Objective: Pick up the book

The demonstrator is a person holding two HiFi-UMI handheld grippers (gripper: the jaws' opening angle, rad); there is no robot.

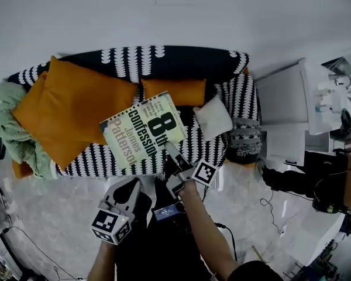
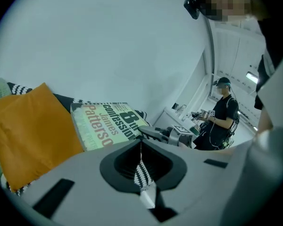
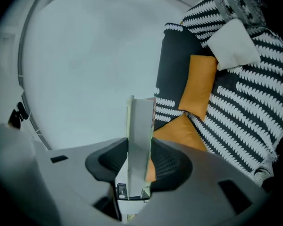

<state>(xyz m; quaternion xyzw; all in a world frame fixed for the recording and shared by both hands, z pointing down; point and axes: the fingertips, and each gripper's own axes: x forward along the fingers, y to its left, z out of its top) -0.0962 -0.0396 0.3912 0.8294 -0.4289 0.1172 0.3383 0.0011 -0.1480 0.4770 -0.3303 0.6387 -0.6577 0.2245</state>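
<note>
Around us sits a black sofa with white scalloped stripes (image 1: 181, 60). A large orange square cushion (image 1: 76, 107) lies at 9 o'clock of the book, with a green knitted blanket (image 1: 11, 124) bunched beyond it. A smaller orange oblong cushion (image 1: 174, 91) stands at 12 o'clock and a white square cushion (image 1: 213, 119) at 3 o'clock. Nothing stands between us and the book.

Our right forearm reaches up from 5 o'clock in the head view, its gripper pointing towards 11 o'clock. Our left arm comes up from 6 o'clock and stops short of the sofa's front edge.

The right gripper (image 1: 172, 152) is clamped on the pale green paperback book with black and orange title lettering (image 1: 143, 134). It grips the book's near right corner and holds it cover-up over the seat, one jaw on each face. The left gripper (image 1: 130, 187) hangs at 7 o'clock of the book, apart from it, jaws together with nothing in them.
</note>
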